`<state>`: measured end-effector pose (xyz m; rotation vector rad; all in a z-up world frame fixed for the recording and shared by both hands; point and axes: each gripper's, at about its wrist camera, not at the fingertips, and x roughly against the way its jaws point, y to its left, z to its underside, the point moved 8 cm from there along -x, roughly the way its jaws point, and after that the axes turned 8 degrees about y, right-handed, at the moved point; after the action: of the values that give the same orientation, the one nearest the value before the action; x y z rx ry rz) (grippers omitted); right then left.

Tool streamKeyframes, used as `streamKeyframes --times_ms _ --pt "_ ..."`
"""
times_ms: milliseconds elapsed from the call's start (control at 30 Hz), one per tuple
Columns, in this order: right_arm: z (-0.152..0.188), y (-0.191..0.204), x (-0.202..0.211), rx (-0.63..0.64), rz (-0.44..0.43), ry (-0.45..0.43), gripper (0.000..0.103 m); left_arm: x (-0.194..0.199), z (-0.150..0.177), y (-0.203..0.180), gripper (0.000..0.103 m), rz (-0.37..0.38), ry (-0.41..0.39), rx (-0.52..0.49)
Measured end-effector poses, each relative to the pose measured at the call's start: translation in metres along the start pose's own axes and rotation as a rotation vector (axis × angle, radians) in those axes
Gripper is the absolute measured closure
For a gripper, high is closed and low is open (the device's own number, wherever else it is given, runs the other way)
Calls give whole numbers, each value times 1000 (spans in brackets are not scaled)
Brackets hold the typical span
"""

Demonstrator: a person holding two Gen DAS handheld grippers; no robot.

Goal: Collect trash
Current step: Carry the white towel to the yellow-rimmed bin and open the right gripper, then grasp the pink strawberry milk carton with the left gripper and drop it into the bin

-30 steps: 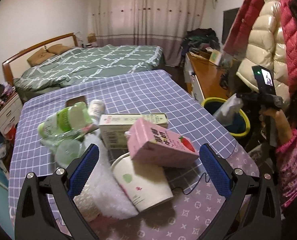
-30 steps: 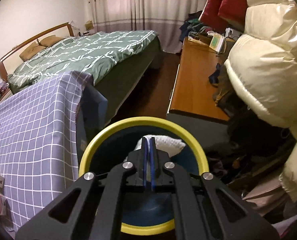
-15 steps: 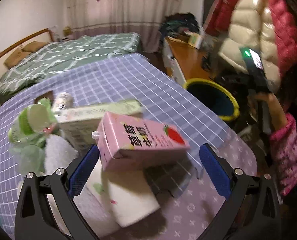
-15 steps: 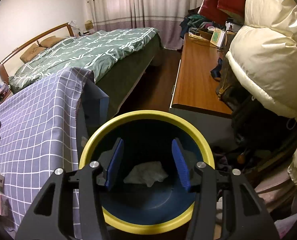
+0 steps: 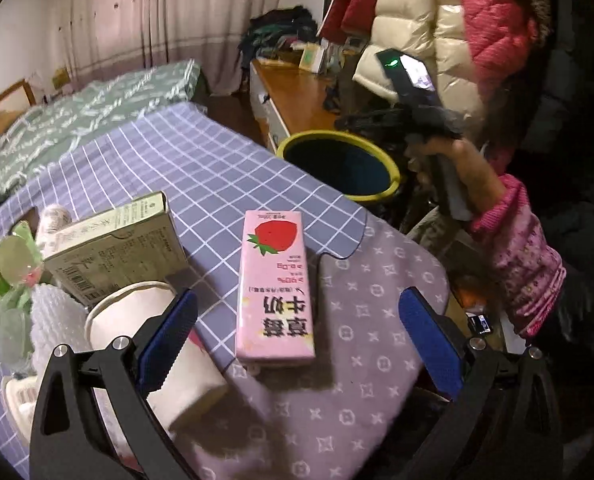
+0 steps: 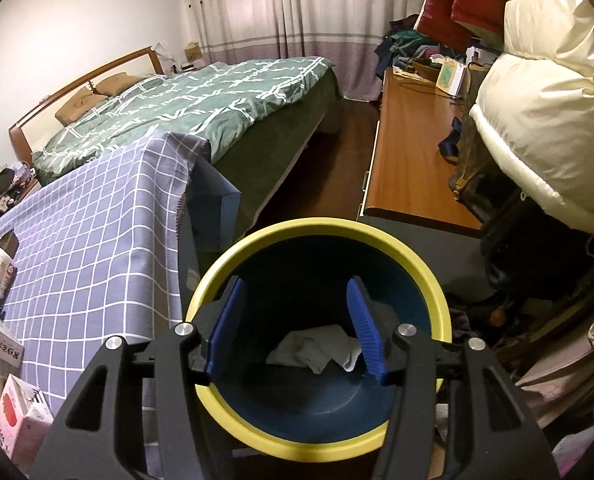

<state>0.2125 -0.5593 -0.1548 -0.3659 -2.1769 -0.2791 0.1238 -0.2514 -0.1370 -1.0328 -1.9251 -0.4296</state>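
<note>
Since a second earlier, the right gripper (image 6: 295,328) had just been opening from fully closed, and the crumpled white tissue (image 6: 317,350) it had pinched lay at the bottom of the yellow-rimmed bin (image 6: 437,300), below and between the parted blue pads, touching neither. Nothing was between those jaws. The left gripper (image 5: 297,342) had swung over the table, and the pink strawberry milk carton (image 5: 275,284), earlier propped on the paper cup (image 5: 153,328), now lay flat on the cloth.

Nearest the left gripper, the carton rested lengthwise between the wide-open blue fingers (image 5: 169,340), its near end level with their tips and closer to the left pad, touching neither. Just left of the carton, the paper cup lay on its side partly behind the left finger. Beyond the cup, a green-and-white box (image 5: 117,248) leaned, with a crushed green plastic bottle (image 5: 9,268) and white bubble wrap (image 5: 53,320) further left. Past the carton's far end, off the table edge, stood the bin, with the person's hand (image 5: 457,160) holding the right gripper above it.
</note>
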Motion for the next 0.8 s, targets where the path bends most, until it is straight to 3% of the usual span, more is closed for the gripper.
streamKeyframes --times_ms 167,233,467,533,800 --pt "1 2 3 2 -13 -3 51 -38 -5 3 5 -5 110 25" --pt "1 4 4 5 -18 -3 51 -52 -8 5 17 -32 144 44" --pt "4 0 10 3 -33 -12 51 -81 -10 16 39 -142 234 78" --pt "6 -2 12 3 -38 -15 51 -86 -10 18 52 -140 249 94" --pt "18 -13 31 -9 -56 -44 51 -77 -33 4 53 -124 190 83"
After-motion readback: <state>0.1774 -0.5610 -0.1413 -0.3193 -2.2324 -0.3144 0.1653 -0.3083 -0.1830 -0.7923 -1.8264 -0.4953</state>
